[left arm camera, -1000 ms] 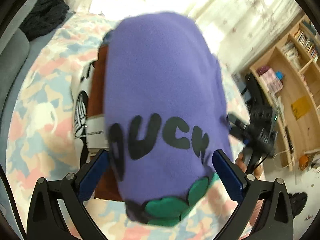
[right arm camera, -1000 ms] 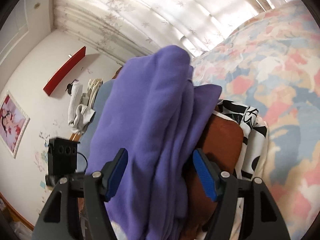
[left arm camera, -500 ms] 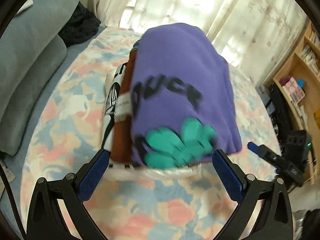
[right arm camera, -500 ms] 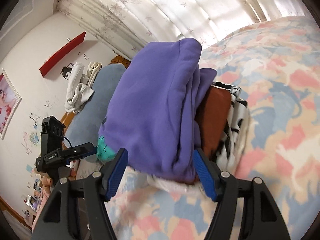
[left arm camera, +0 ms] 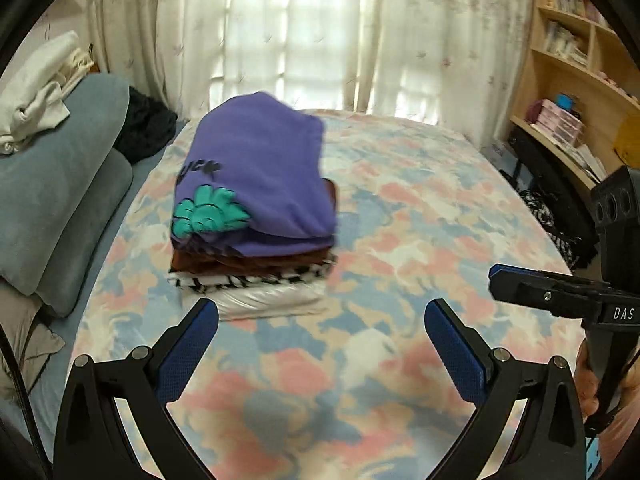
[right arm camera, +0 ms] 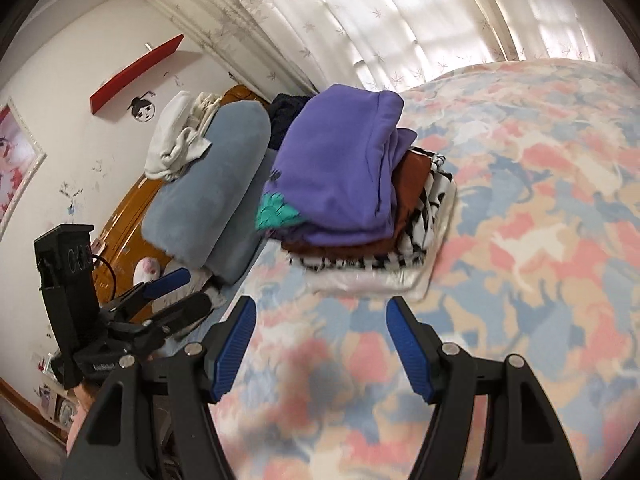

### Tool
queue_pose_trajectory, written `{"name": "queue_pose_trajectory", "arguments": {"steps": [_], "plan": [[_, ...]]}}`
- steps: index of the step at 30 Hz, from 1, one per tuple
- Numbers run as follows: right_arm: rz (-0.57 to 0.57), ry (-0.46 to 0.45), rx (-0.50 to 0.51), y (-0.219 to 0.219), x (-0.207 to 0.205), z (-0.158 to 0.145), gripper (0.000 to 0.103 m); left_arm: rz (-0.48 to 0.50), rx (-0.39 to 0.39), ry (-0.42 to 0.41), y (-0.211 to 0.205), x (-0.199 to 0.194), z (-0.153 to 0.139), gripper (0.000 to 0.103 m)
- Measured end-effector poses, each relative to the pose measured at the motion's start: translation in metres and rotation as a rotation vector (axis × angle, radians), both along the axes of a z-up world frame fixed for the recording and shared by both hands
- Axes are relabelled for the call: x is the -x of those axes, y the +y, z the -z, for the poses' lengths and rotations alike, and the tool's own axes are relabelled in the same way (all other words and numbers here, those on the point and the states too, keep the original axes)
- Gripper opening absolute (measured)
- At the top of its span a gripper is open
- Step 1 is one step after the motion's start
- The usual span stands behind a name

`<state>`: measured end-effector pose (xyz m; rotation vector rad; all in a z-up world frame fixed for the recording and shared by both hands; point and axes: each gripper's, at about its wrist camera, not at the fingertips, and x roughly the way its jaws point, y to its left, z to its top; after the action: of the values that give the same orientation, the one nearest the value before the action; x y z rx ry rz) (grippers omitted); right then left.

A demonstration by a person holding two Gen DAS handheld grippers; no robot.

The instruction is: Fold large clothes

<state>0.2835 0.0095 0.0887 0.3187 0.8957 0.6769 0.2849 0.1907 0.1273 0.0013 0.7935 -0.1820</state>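
Note:
A folded purple sweatshirt (left arm camera: pixel 260 176) (right arm camera: pixel 340 168) with a teal flower print tops a stack on the bed. Under it lie a brown garment (left arm camera: pixel 256 262) (right arm camera: pixel 412 184), a black-and-white one (left arm camera: pixel 248 280) (right arm camera: pixel 436 196) and a white one (left arm camera: pixel 272 300) (right arm camera: pixel 372 280). My left gripper (left arm camera: pixel 320 320) stands open in front of the stack, well short of it, nothing between its blue pads. My right gripper (right arm camera: pixel 322 320) is open too, empty, to the stack's near right. Each gripper shows in the other's view: the right gripper (left arm camera: pixel 560 292) at the right edge, the left gripper (right arm camera: pixel 160 304) at lower left.
The bed (left arm camera: pixel 400 220) has a pastel pink-and-blue patterned cover. Grey-blue pillows (left arm camera: pixel 60 184) with crumpled white cloth (left arm camera: pixel 36 92) on top line its left side, beside a dark garment (left arm camera: pixel 144 128). Curtains (left arm camera: pixel 320 32) hang behind; a wooden bookshelf (left arm camera: pixel 580 92) stands right.
Both grippers have drawn back and up from the stack, which they flanked closely a second ago. The purple sweatshirt now rests on the pile, farther away in both views.

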Motion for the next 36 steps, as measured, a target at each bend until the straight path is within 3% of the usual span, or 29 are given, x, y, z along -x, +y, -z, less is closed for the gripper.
{"name": "queue_pose_trajectory", "arguments": {"steps": [5, 10, 17, 21, 27, 36], "plan": [[0.008, -0.026, 0.106, -0.019, 0.059, -0.023, 0.068, 0.015, -0.015, -0.038, -0.039, 0.055, -0.006, 0.102], [0.01, -0.063, 0.21, -0.039, 0.109, -0.028, 0.068, 0.052, -0.017, -0.031, -0.072, 0.092, 0.009, 0.102], [0.067, -0.082, 0.303, -0.076, 0.166, -0.005, 0.068, 0.062, 0.004, -0.048, -0.107, 0.148, 0.036, 0.102], [0.133, -0.101, 0.382, -0.092, 0.191, 0.016, 0.068, 0.039, -0.051, -0.05, -0.129, 0.173, 0.06, 0.102], [0.191, -0.108, 0.392, -0.115, 0.228, 0.053, 0.073, 0.018, -0.05, -0.032, -0.147, 0.205, 0.096, 0.102], [0.263, -0.117, 0.368, -0.13, 0.267, 0.075, 0.076, -0.094, 0.007, -0.029, -0.151, 0.237, 0.118, 0.102]]}}
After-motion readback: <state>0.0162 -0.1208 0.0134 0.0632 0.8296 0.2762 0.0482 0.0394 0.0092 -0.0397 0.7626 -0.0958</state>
